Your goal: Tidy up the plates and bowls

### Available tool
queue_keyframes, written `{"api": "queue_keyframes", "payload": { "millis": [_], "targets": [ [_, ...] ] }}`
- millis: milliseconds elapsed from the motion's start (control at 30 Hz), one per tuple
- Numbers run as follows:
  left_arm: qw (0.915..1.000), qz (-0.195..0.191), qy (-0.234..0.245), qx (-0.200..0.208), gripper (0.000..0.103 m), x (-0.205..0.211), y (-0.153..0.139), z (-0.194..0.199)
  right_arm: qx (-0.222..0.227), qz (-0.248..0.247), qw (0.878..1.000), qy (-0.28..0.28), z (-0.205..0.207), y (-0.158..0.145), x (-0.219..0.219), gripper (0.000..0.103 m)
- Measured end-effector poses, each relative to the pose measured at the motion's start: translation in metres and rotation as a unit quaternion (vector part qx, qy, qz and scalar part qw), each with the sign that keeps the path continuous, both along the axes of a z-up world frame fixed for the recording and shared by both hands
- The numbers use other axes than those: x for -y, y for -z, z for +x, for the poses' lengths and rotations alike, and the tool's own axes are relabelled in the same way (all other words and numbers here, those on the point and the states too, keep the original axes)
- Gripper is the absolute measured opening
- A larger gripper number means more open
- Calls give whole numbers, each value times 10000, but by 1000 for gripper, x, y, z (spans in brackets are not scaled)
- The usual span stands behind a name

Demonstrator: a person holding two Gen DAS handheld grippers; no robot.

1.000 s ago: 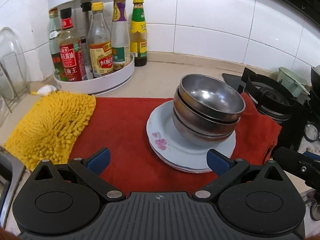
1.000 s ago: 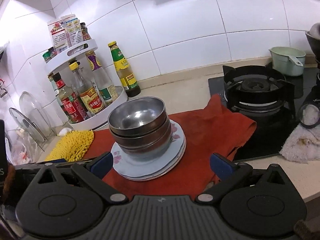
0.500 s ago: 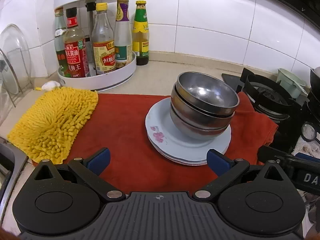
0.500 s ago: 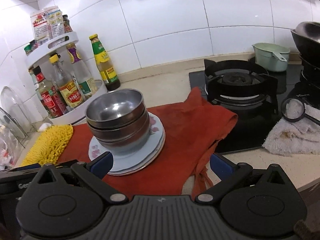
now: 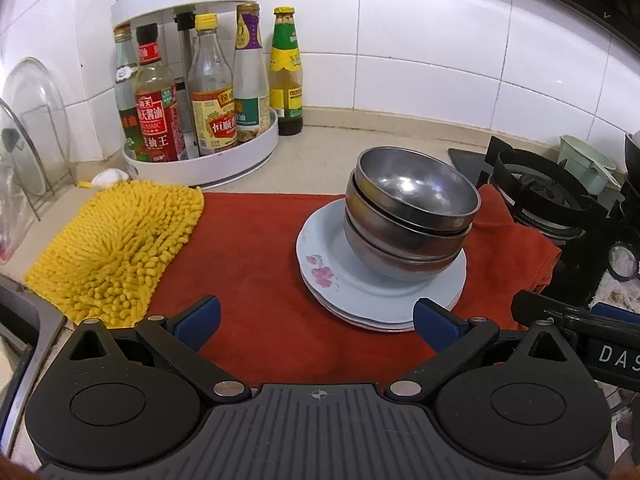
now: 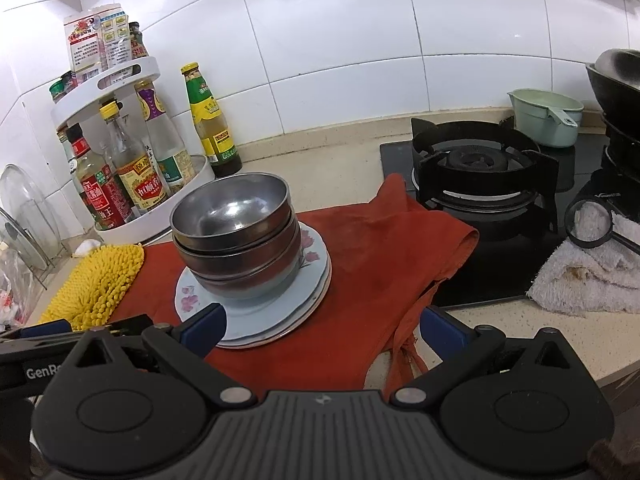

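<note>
White-tiled kitchen wall above a beige countertop (image 5: 344,152), bearing, in descending size, a black gas hob (image 6: 476,168) at right, a red cloth (image 5: 256,248) spread at centre, a two-tier white condiment rack (image 5: 200,160) of bottles at left, and a yellow chenille mat (image 5: 116,244) overlapping the cloth's left edge. On the cloth rests a stack of pale floral plates (image 5: 332,276) carrying three nested steel bowls (image 5: 412,216), the uppermost tilted. The left gripper (image 5: 316,320) and right gripper (image 6: 324,332) both hover low before the stack, jaws spread wide and empty, the plates' near rim just beside the right gripper's left pad.
</note>
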State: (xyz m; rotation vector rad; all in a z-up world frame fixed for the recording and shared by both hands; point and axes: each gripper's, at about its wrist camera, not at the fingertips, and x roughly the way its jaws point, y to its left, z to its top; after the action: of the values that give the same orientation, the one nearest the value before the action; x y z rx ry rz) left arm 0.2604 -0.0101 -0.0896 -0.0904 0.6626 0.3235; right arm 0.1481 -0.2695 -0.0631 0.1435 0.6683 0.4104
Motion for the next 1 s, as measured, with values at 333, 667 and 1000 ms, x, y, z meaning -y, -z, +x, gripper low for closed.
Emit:
{"api": "queue_keyframes", "payload": {
  "millis": [333,667,1000],
  "targets": [
    [10000,-12,-50,-66,103,-2,1,-1,-44,-13,10000,-23,0,2,-3,100],
    [9999,29,-85,-76,102,-1,-1,-2,-23,-8,10000,-57,-1,1,-5,100],
    [10000,-4,-18,-85,100,-2,-2,-5,-49,26,10000,-67,-1,2,-4,100]
  ]
}}
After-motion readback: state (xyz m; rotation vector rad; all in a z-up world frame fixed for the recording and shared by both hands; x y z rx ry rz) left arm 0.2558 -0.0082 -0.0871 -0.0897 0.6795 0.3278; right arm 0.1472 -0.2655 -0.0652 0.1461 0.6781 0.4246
